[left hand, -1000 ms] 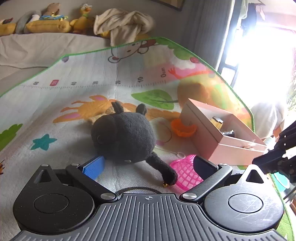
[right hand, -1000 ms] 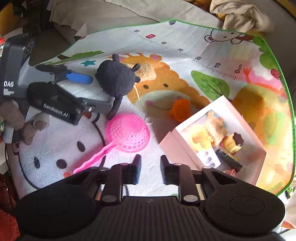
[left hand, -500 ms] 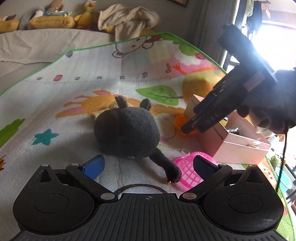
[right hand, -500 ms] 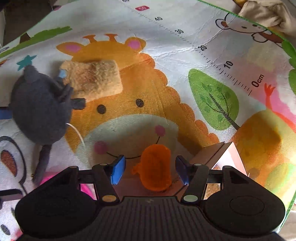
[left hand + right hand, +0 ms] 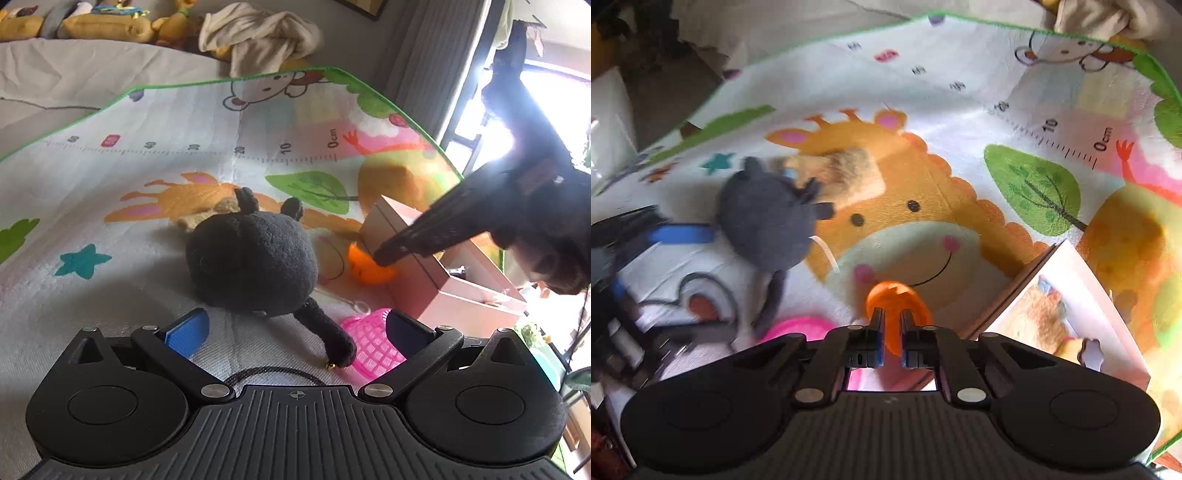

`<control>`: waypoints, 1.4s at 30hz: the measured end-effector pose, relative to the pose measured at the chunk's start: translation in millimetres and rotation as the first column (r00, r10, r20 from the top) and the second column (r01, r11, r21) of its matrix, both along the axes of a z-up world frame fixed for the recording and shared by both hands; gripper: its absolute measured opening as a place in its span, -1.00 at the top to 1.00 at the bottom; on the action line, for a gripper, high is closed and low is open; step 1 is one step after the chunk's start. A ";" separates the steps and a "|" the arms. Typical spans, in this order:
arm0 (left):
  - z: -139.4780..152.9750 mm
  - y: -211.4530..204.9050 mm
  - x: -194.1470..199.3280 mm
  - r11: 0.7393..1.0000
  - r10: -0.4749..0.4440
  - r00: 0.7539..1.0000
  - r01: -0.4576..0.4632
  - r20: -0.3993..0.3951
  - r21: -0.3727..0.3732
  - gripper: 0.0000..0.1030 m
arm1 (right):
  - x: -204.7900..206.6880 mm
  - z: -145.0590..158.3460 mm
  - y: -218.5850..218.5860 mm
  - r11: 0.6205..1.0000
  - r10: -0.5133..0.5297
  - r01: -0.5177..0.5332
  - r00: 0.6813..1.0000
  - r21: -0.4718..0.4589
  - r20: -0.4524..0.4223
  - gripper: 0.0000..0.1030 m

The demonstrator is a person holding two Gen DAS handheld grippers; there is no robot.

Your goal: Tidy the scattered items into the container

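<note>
Spread over the bed (image 5: 66, 70): play mat (image 5: 155, 122). Near the mat's middle: plush toy (image 5: 255, 258), toast-shaped plush (image 5: 846, 177) touching behind it. Toward the mat's right edge: open box (image 5: 417, 291), toys inside. Just beside the box's near-left wall: small cup (image 5: 897, 299). Before the plush toy: mesh scoop (image 5: 369, 343). Beyond the mat's far corner: crumpled cloth (image 5: 258, 33).

Right tool (image 5: 384, 256) touches orange toy (image 5: 365, 271) (beside box (image 5: 424, 291)).

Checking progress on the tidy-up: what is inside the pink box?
In the right wrist view the box holds a tan fuzzy toy and a yellow toy. The gripper body covers its near end, so anything there cannot be seen.
</note>
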State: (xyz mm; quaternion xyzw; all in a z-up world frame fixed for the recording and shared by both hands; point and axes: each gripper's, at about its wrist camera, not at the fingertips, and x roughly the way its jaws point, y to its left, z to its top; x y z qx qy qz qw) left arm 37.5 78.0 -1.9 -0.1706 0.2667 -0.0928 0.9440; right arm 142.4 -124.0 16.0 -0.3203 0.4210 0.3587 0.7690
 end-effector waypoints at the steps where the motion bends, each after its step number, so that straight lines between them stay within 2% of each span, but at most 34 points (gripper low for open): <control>1: 0.2 -0.4 0.1 1.000 0.003 1.000 -0.003 0.001 0.003 -1.00 | -6.4 5.9 -7.1 1.000 -0.015 0.015 1.000 0.012 0.009 0.85; 3: 1.2 -3.6 0.4 1.000 -0.001 1.000 0.001 0.001 0.023 -1.00 | -14.3 14.4 -23.7 0.998 -0.049 0.049 0.999 0.043 -0.006 0.85; 8: 4.9 -9.9 -2.9 0.997 0.002 1.000 -0.003 0.019 0.073 -1.00 | -41.0 19.0 -59.9 0.992 -0.052 0.054 0.999 0.117 -0.012 0.82; 10: 8.5 -15.3 -3.3 0.994 -0.016 1.000 0.013 0.024 0.107 -1.00 | -47.8 15.5 -66.7 0.987 -0.064 0.065 0.998 0.148 -0.016 0.57; 11: 10.8 -19.0 -3.0 0.992 -0.032 0.999 0.029 0.025 0.123 -1.00 | -51.0 13.7 -66.5 0.986 -0.067 0.064 0.998 0.157 0.014 0.48; 12: 13.3 -22.7 -2.4 0.990 -0.052 0.998 0.048 0.028 0.134 -1.00 | -53.5 11.6 -64.1 0.986 -0.062 0.052 0.996 0.156 0.059 0.27; 13: 15.6 -26.1 -1.8 0.988 -0.072 0.997 0.067 0.033 0.140 -1.00 | -54.5 8.8 -59.2 0.989 -0.043 0.028 0.993 0.143 0.106 0.05; 14: 17.5 -29.3 -1.6 0.986 -0.087 0.996 0.081 0.036 0.146 -1.00 | -53.5 5.3 -51.2 0.993 -0.018 0.001 0.990 0.122 0.143 -0.04; 16: 20.0 -35.1 -2.7 0.981 -0.104 0.994 0.096 0.038 0.167 -1.00 | -45.2 -2.0 -31.6 0.997 0.021 -0.034 0.983 0.067 0.184 -0.07; 20: 19.8 -36.3 -14.0 0.976 -0.121 0.992 0.113 0.033 0.187 -1.00 | -14.7 -15.7 12.6 0.996 0.084 -0.081 0.988 -0.033 0.126 -0.08; 22: 18.6 -29.8 -20.3 0.979 -0.134 0.991 0.127 0.029 0.161 -1.00 | 1.1 -26.5 31.6 0.993 0.093 -0.087 0.993 -0.085 0.074 -0.22; 24: 16.9 -21.6 -25.6 0.982 -0.143 0.989 0.139 0.024 0.125 -1.00 | 11.3 -41.8 47.3 0.982 0.115 -0.105 0.992 -0.157 0.057 -0.31; 26: 15.5 -14.4 -29.2 0.984 -0.152 0.988 0.149 0.026 0.095 -1.00 | 18.2 -57.2 55.7 0.969 0.118 -0.107 0.992 -0.224 0.037 -0.17; 28: 14.9 -9.5 -31.4 0.984 -0.165 0.986 0.162 0.033 0.076 -1.00 | 20.0 -52.8 55.0 0.976 0.106 -0.104 0.994 -0.192 0.000 0.23; 31: 14.4 -3.8 -33.4 0.981 -0.191 0.980 0.189 0.053 0.046 -1.00 | 9.7 -38.7 42.3 0.988 0.069 -0.066 0.997 -0.142 0.018 0.23; 35: 13.7 -8.7 -30.8 0.974 -0.228 0.972 0.227 0.061 0.025 -1.00 | -18.3 -5.9 1.5 1.000 0.027 -0.027 1.000 0.015 0.002 0.23; 38: 15.4 -21.8 -27.7 0.964 -0.264 0.963 0.261 0.061 0.042 -1.00 | -47.7 13.1 -42.1 0.991 -0.023 0.023 1.000 0.131 -0.003 0.22; 42: 19.4 -50.6 -15.9 0.945 -0.313 0.949 0.307 0.039 0.116 -1.00 | -89.4 5.5 -93.3 0.975 -0.112 0.105 0.993 0.195 0.025 0.22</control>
